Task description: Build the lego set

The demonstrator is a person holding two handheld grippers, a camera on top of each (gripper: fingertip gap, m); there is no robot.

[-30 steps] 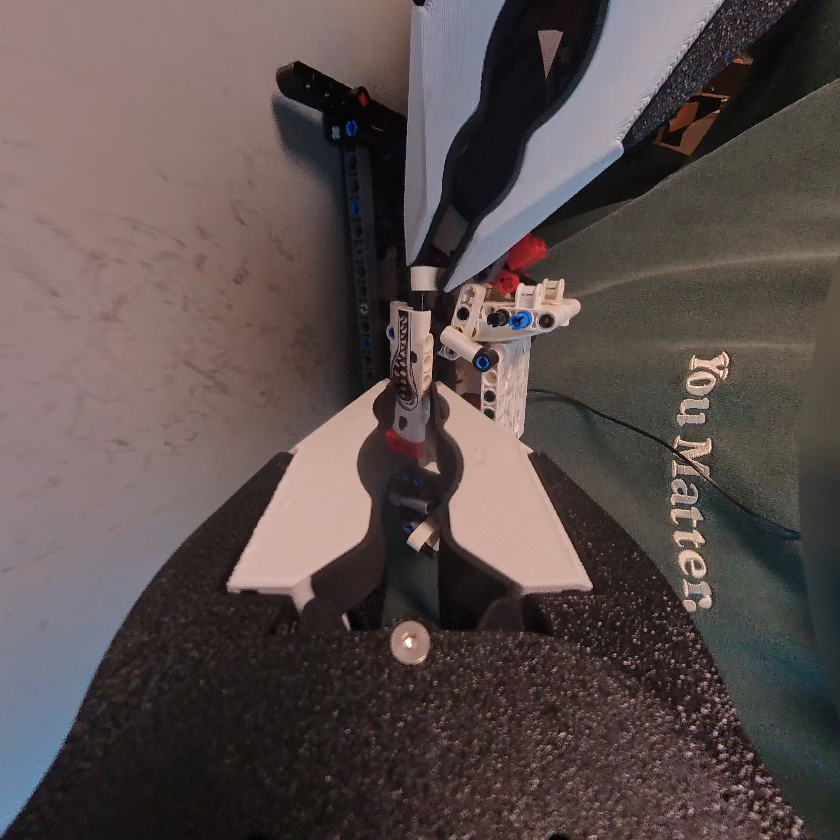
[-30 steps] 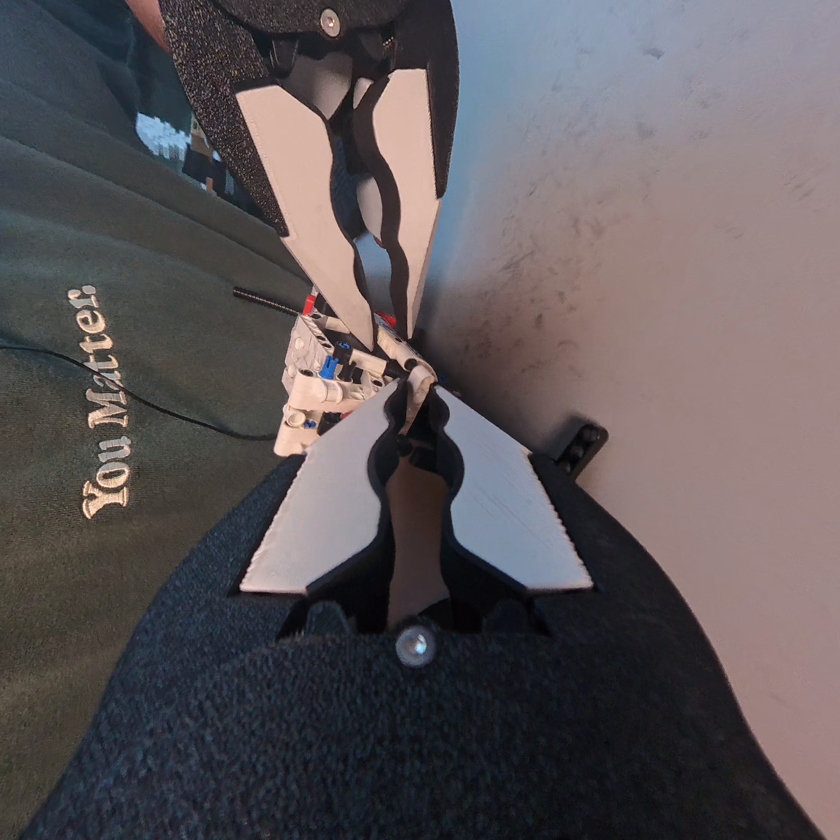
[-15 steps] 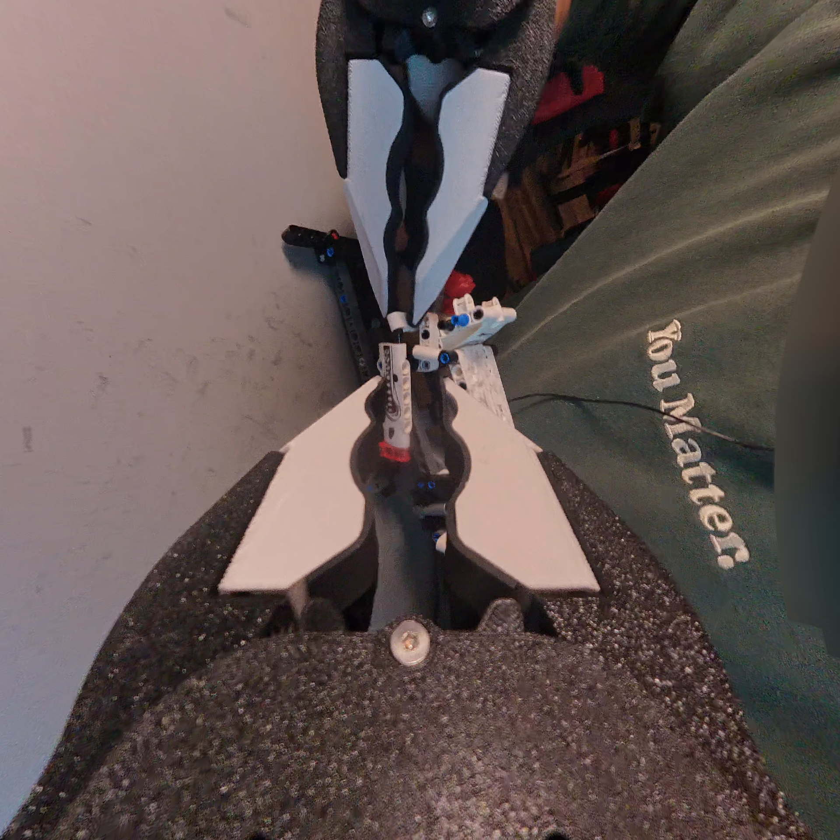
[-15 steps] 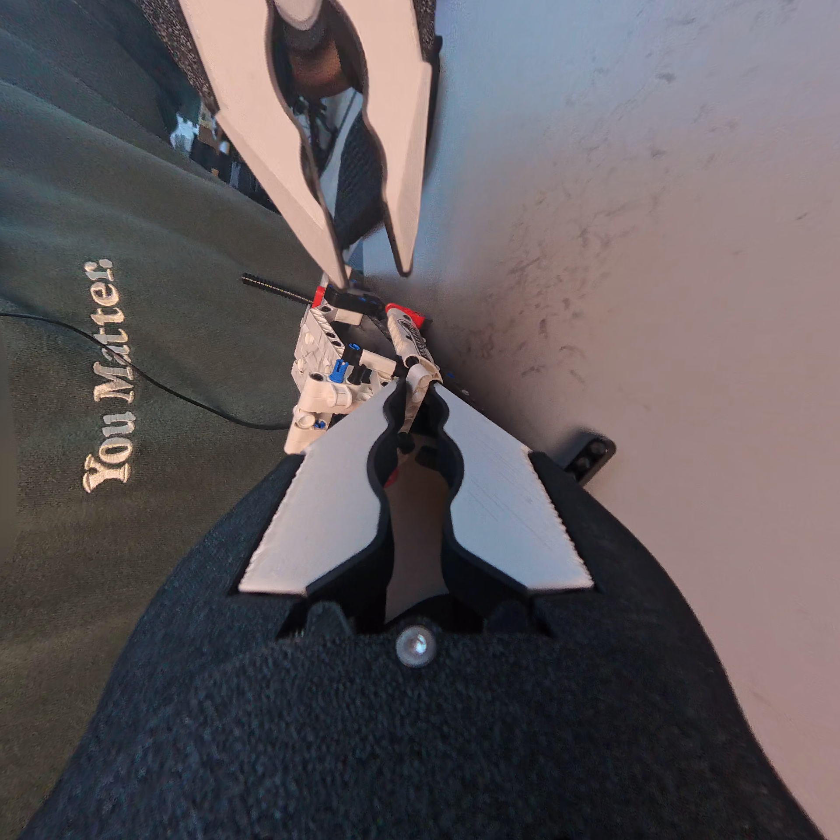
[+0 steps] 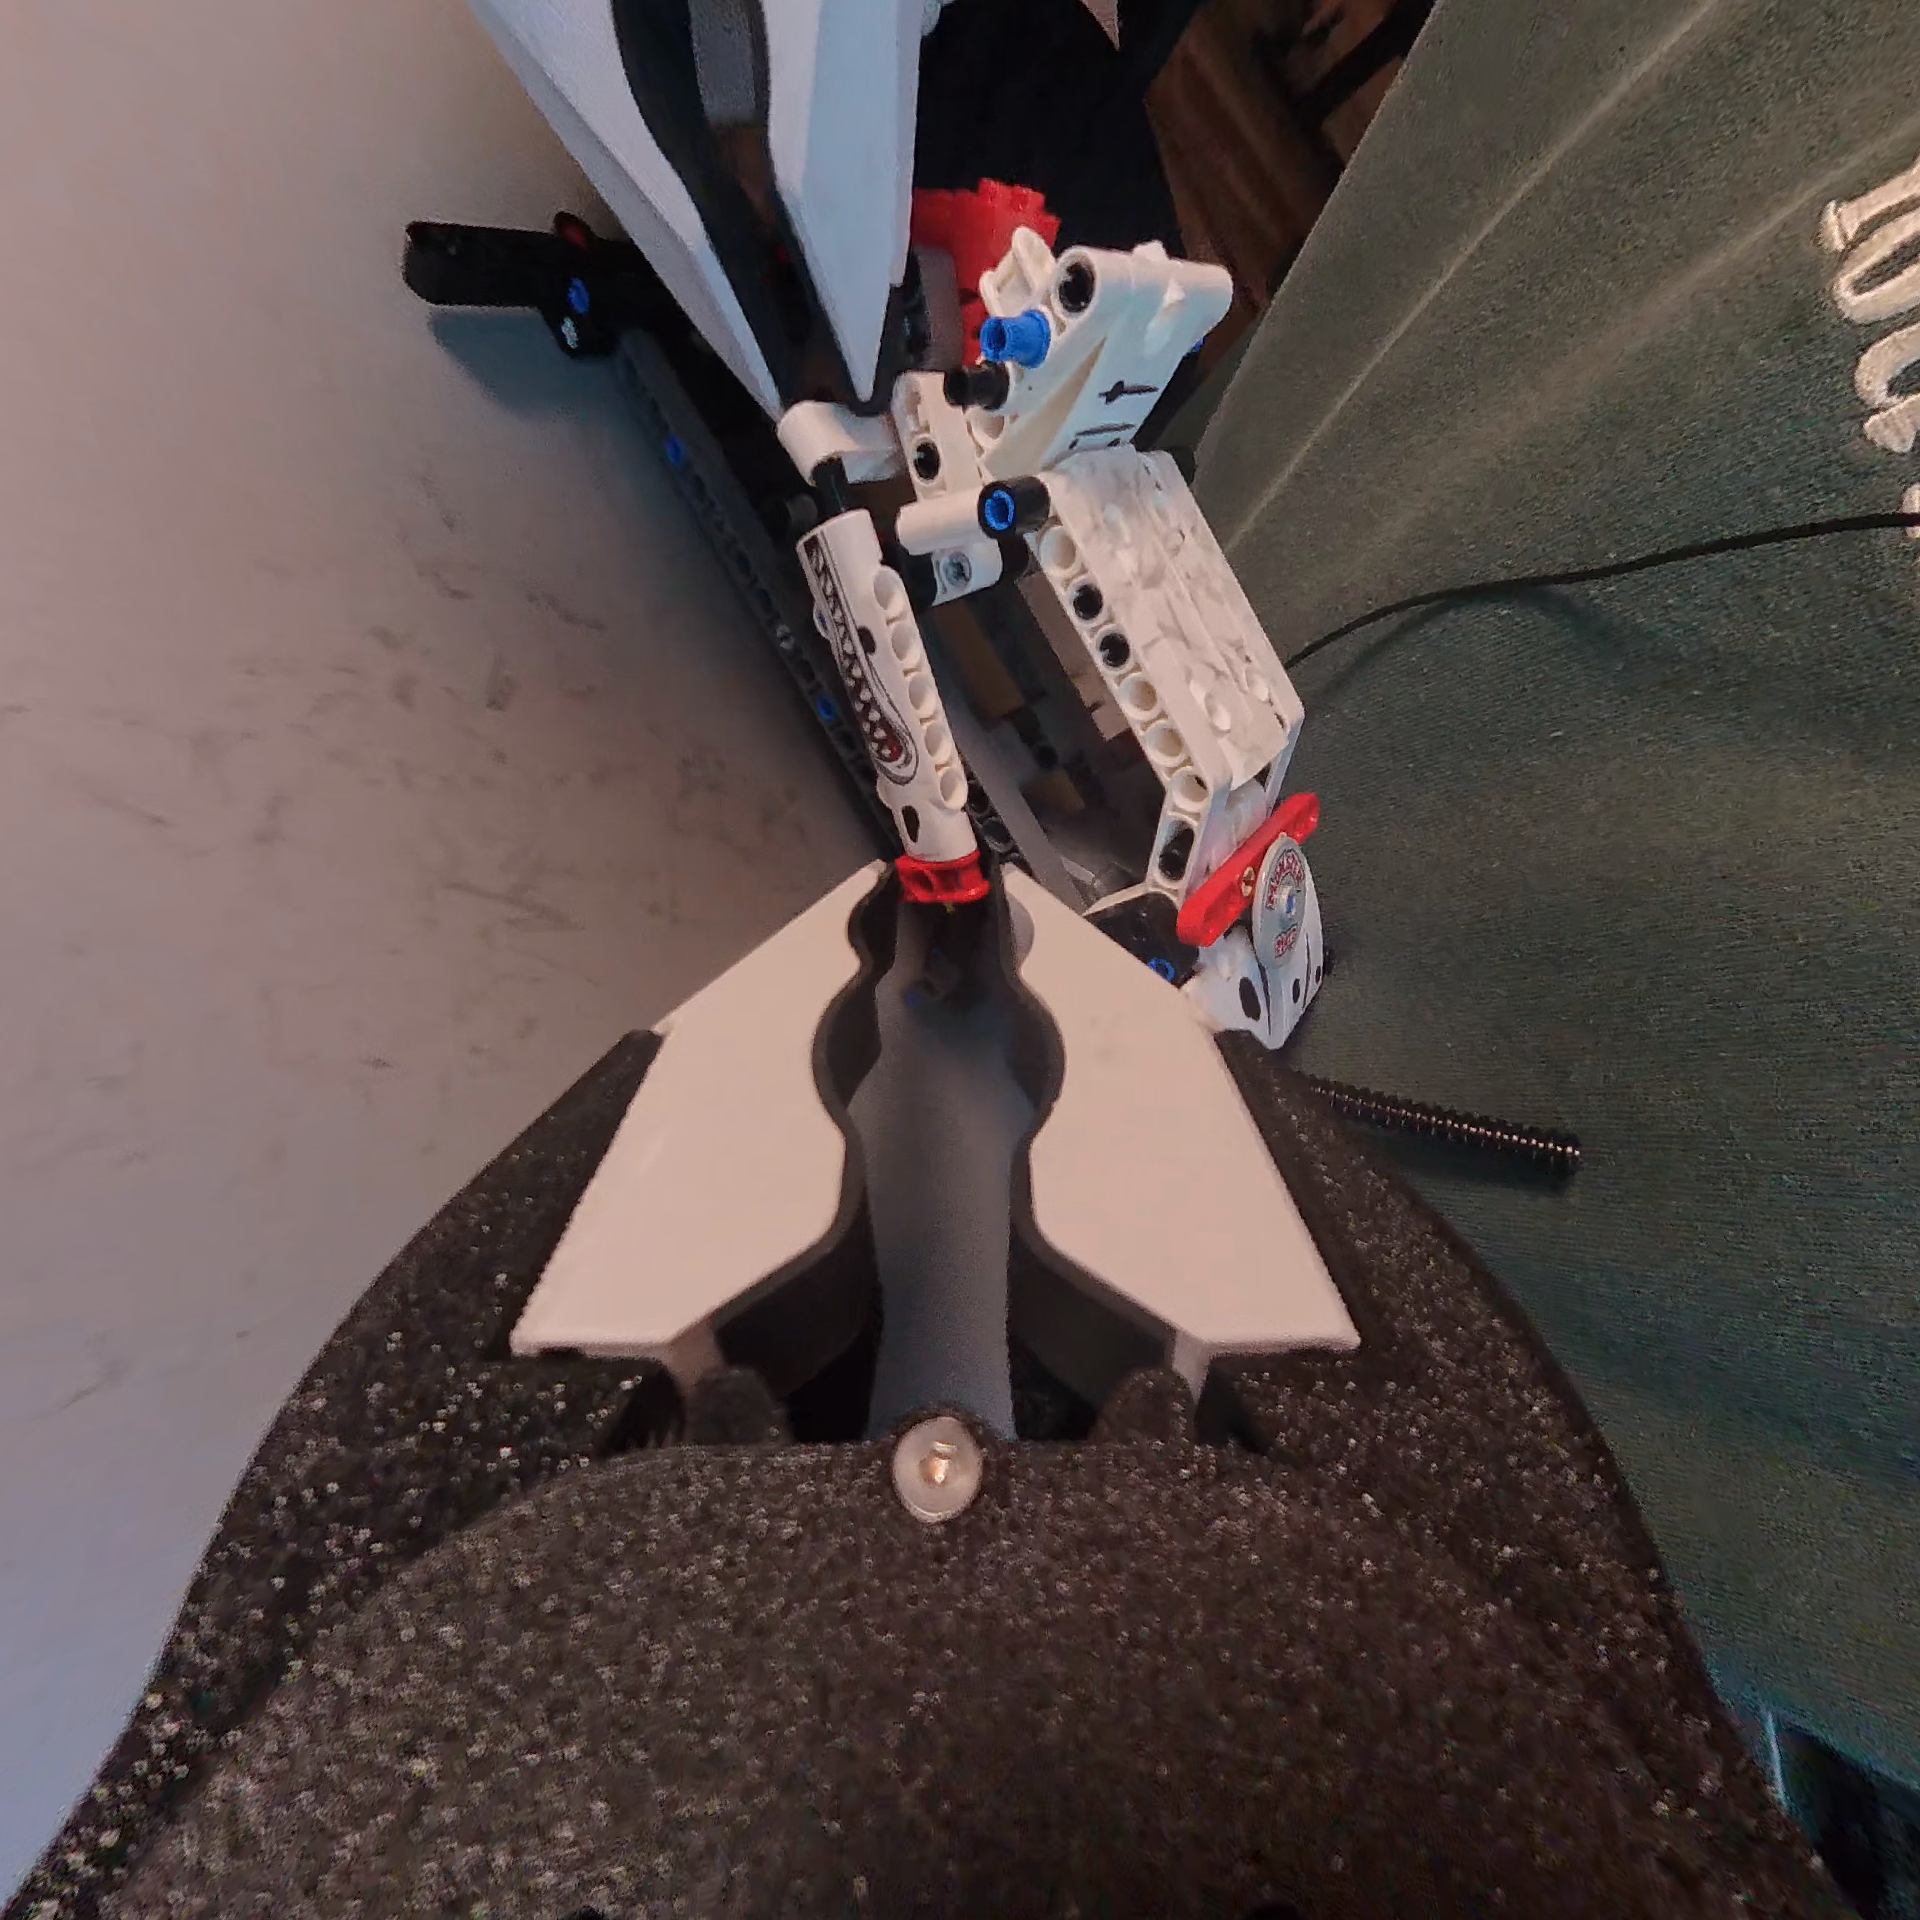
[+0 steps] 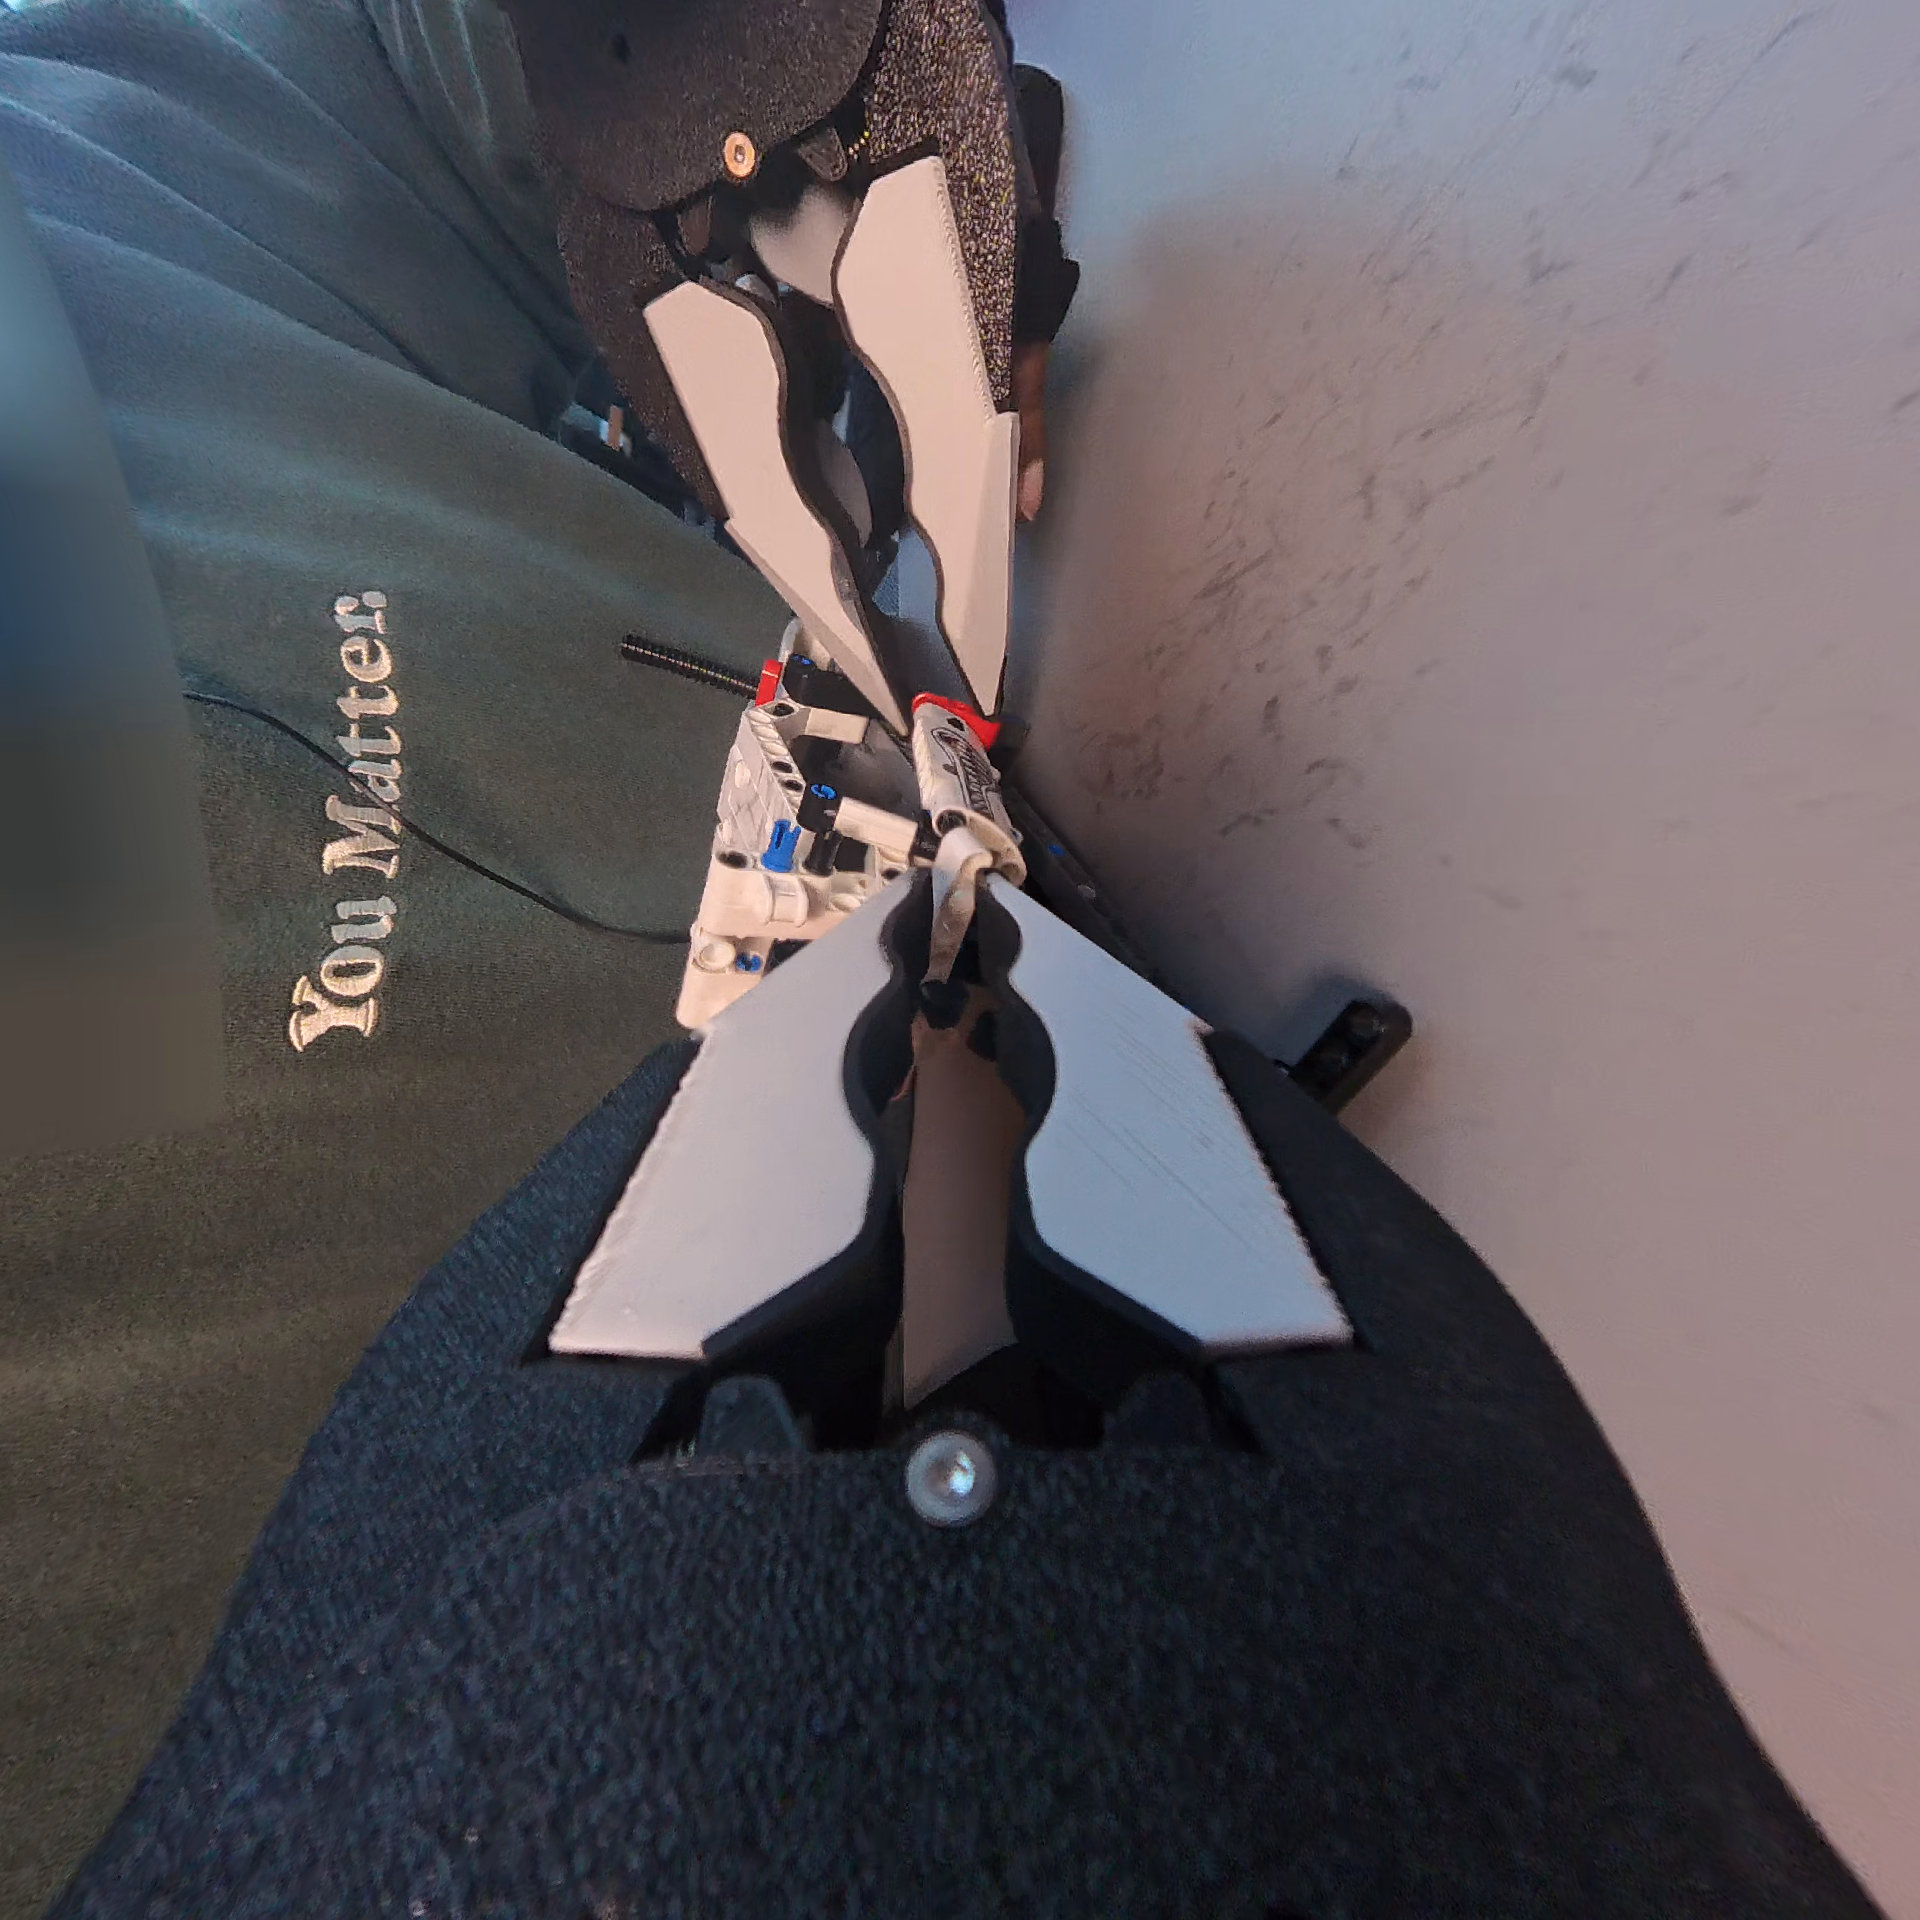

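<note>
A white, black and red lego model (image 5: 1174, 644) is held between my two grippers, over the edge of a pale table (image 5: 312, 623). Its white beam with a toothed sticker (image 5: 883, 686) ends in a red bush (image 5: 940, 876). My left gripper (image 5: 943, 881) is closed on that red end, which sits just at the fingertips. My right gripper (image 6: 951, 899) is shut on a small white connector (image 6: 956, 862) at the beam's other end. Each gripper shows in the other's view: the right one (image 5: 831, 416) from above, the left one (image 6: 945, 717) at the top. The model (image 6: 769, 831) lies between them.
A long black lego beam (image 5: 727, 582) with a cross piece (image 5: 499, 275) lies on the table under the model; its end shows in the right wrist view (image 6: 1351, 1039). A person's green sweatshirt (image 5: 1610, 727) is close beside it, with a thin black cable (image 5: 1558, 571) and a black threaded rod (image 5: 1444, 1127). Tip to tip, the grippers are about 8 centimeters apart.
My left gripper opened, slid back along the white beam and narrowed again on its red end. The model has swung closer, showing more of its white panel. The right gripper kept its hold.
</note>
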